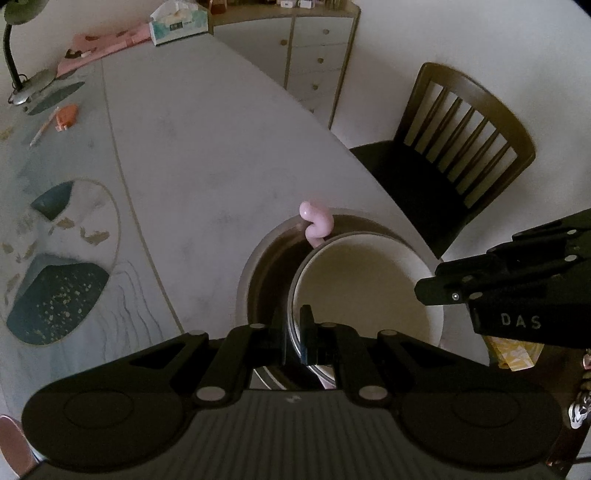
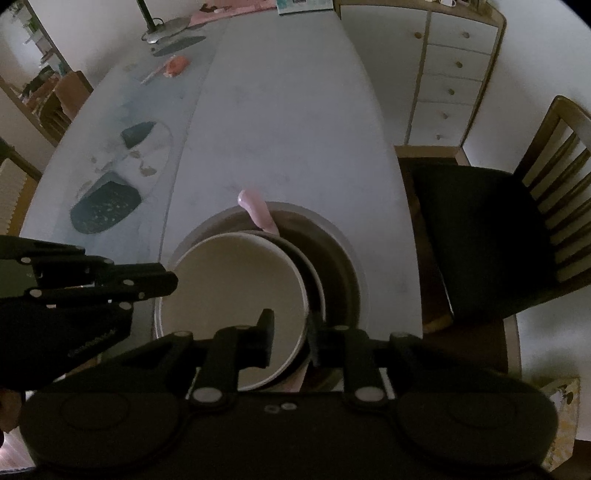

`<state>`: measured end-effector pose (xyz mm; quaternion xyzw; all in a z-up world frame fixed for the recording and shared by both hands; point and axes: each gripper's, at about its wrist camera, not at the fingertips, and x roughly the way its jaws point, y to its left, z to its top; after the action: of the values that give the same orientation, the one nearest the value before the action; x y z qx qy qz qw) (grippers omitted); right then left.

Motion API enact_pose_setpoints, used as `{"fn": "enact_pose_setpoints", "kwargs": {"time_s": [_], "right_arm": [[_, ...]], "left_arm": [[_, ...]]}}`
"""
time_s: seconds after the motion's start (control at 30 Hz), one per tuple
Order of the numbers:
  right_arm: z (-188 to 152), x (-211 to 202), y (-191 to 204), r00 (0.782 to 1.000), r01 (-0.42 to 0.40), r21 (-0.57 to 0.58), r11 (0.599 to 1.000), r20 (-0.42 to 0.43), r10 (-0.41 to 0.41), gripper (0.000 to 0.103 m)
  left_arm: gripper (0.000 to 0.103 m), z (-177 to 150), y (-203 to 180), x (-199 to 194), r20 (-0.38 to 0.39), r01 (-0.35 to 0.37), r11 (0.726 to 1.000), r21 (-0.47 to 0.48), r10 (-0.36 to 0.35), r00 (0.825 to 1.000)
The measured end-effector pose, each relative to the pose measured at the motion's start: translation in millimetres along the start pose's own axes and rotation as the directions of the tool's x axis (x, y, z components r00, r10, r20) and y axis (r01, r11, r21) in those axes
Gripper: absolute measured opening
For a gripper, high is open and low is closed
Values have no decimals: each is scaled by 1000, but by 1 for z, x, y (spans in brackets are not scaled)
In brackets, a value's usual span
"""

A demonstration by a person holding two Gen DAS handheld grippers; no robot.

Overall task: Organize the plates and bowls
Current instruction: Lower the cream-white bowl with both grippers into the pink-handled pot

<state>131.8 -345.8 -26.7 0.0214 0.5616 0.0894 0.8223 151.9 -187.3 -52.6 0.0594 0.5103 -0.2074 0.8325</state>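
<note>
A white bowl (image 1: 362, 288) (image 2: 236, 295) sits tilted inside a wide dark bowl with a pale rim (image 1: 266, 266) (image 2: 340, 266) near the table's edge. Another rim (image 2: 318, 291) shows just under the white bowl. A pink curved handle (image 1: 317, 221) (image 2: 258, 210) sticks up from the far side of the dark bowl. My left gripper (image 1: 292, 328) (image 2: 170, 282) is shut on the white bowl's left rim. My right gripper (image 2: 291, 334) (image 1: 432, 290) stands open over the opposite rim, which passes between its fingers with a gap beside the inner finger (image 2: 266, 332).
A dark wooden chair (image 1: 454, 147) (image 2: 480, 236) stands close to the table's right edge. A drawer cabinet (image 1: 317, 62) (image 2: 450, 66) is behind. A patterned placemat (image 1: 55, 258), an orange item (image 1: 66, 114), a lamp (image 1: 22, 74) and a tissue box (image 1: 177, 22) lie left and far.
</note>
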Motion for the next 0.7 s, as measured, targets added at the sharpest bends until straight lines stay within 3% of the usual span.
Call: {"fn": "enact_pose_setpoints", "kwargs": {"time_s": [0.43,0.6,0.7], "right_arm": [[6,-22,-14,998,-34,3,999,58,33,33],[6,-25,-22,997,-34,12,999,69,33,41],[5,-26,-28,997,-31,16,999,76,29,53]], "left_arm": [[7,1,19,-27,64,18,1000,-15,-17,998],[16,-3,30,-28,68,1,999,-43,2,998],[32,-6,37,-26,60,-16,998,-62,19,998]]}}
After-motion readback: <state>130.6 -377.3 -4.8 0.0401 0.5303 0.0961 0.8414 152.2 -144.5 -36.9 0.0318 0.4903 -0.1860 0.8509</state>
